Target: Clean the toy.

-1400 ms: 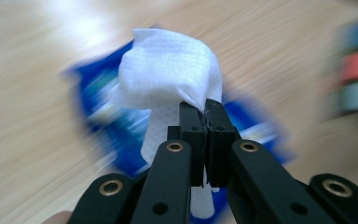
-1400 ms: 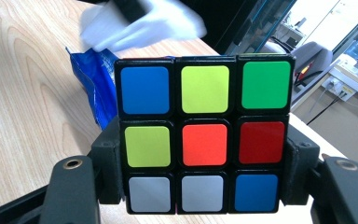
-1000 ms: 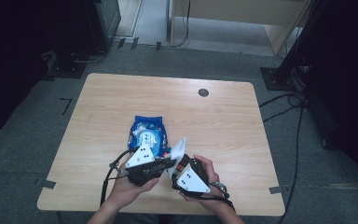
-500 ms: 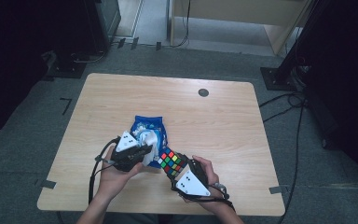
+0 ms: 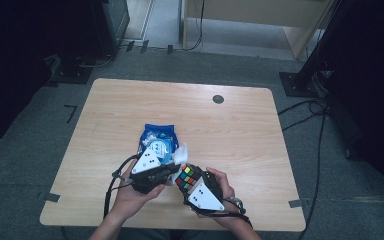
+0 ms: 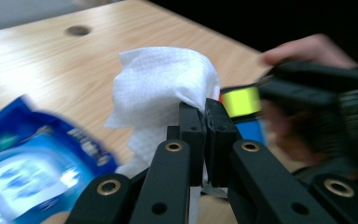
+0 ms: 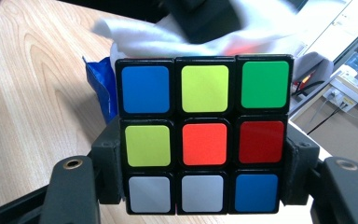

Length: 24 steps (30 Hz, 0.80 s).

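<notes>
Wiping a puzzle cube appears to be the work in hand. Taken left to right in the high view: a blue wet-wipe pack point(image 5: 158, 141) lies flat on the wooden table point(image 5: 105, 110), its glossy film printed in white and pale blue, soft-sided and slightly crumpled. Just in front of it the left gripper point(image 5: 172, 169) has its jaws closed tight on a white wipe point(image 5: 182, 154); the left gripper view shows the two black pads pinching a fold of the sheet point(image 6: 168, 88), which is a soft, faintly dimpled non-woven cloth, bunched and rounded above the jaws.

Change noted: half a second back the left gripper stood further left, over the pack and apart from the cube; it now sits beside the cube again, as it did a second ago, with the wipe brought against the cube's far side. In my judgement this is a repeated stroke, so cleaning is under way and not finished.

To the right, the right gripper point(image 5: 186, 181) clamps the Rubik's cube point(image 5: 188, 176) by two opposite sides and holds it above the table's near edge. The right gripper view shows its hard, glossy black plastic body with square, round-cornered stickers point(image 7: 204, 139): blue, yellow and green above; yellow, orange and red across the middle; two white and a blue below. The colours are scrambled. The wipe drapes, blurred, behind the top edge.
</notes>
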Available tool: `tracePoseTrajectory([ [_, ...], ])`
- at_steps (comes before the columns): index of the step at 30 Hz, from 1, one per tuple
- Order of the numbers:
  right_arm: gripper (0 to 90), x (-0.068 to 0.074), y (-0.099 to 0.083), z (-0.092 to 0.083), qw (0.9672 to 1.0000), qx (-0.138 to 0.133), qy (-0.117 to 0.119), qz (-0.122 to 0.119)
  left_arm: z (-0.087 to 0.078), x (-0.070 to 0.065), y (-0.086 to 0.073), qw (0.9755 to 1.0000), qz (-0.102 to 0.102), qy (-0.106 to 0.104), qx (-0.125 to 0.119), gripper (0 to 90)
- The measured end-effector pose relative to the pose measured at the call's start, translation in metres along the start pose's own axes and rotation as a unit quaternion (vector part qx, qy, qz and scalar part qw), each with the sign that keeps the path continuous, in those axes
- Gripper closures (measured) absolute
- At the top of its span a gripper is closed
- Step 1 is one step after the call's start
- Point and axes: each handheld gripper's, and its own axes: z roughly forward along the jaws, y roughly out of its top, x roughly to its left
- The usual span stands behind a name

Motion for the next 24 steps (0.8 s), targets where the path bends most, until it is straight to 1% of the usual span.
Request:
tracePoseTrajectory([
  [1, 34.4, -0.001, 0.001, 0.000, 1.0000, -0.003, -0.001, 0.000, 0.000, 0.004, -0.002, 0.9999, -0.005, 0.011, 0.003, 88.2],
  [3, 34.3, -0.002, 0.002, -0.001, 1.0000, -0.006, -0.002, 0.004, 0.002, 0.013, -0.006, 0.9988, -0.011, 0.046, 0.014, 88.3],
  [5, 34.3, -0.003, 0.003, -0.001, 0.9999, -0.008, -0.002, 0.007, 0.003, 0.023, -0.010, 0.9975, -0.029, 0.063, 0.013, 88.2],
  [7, 34.4, -0.004, 0.002, 0.000, 0.9999, -0.005, -0.003, 0.009, 0.002, 0.031, -0.013, 0.9950, -0.043, 0.089, 0.009, 88.1],
  [8, 34.4, -0.004, 0.001, 0.000, 0.9999, -0.004, -0.005, 0.011, 0.002, 0.034, -0.015, 0.9937, -0.052, 0.099, 0.005, 88.0],
  [10, 34.3, -0.005, 0.000, 0.000, 0.9999, -0.003, -0.006, 0.015, 0.000, 0.039, -0.016, 0.9917, -0.060, 0.113, 0.002, 87.6],
  [11, 34.4, -0.006, 0.000, 0.000, 0.9998, -0.002, -0.006, 0.018, 0.000, 0.041, -0.017, 0.9913, -0.062, 0.116, 0.001, 87.2],
  [13, 34.3, -0.007, 0.001, 0.000, 0.9997, -0.003, -0.007, 0.024, 0.001, 0.043, -0.018, 0.9916, -0.062, 0.114, 0.006, 83.2],
  [15, 34.4, -0.008, 0.001, 0.000, 0.9996, -0.003, -0.007, 0.027, 0.003, 0.043, -0.019, 0.9919, -0.059, 0.112, 0.008, 74.6],
  [16, 34.3, -0.008, 0.001, 0.000, 0.9995, -0.002, -0.007, 0.029, 0.004, 0.043, -0.019, 0.9915, -0.059, 0.116, 0.008, 70.4],
  [20, 34.3, -0.010, 0.001, -0.001, 0.9993, -0.002, -0.010, 0.035, 0.004, 0.040, -0.017, 0.9908, -0.052, 0.125, 0.005, 56.1],
  [22, 34.3, -0.012, 0.001, -0.001, 0.9990, -0.002, -0.014, 0.043, 0.003, 0.041, -0.016, 0.9909, -0.055, 0.123, 0.001, 51.5],
  [23, 34.3, -0.013, 0.001, -0.001, 0.9987, -0.001, -0.016, 0.048, 0.002, 0.041, -0.016, 0.9905, -0.061, 0.123, -0.002, 48.7],
  [24, 34.3, -0.014, 0.000, -0.001, 0.9984, 0.000, -0.018, 0.054, 0.001, 0.041, -0.015, 0.9907, -0.069, 0.118, -0.006, 46.6],
])
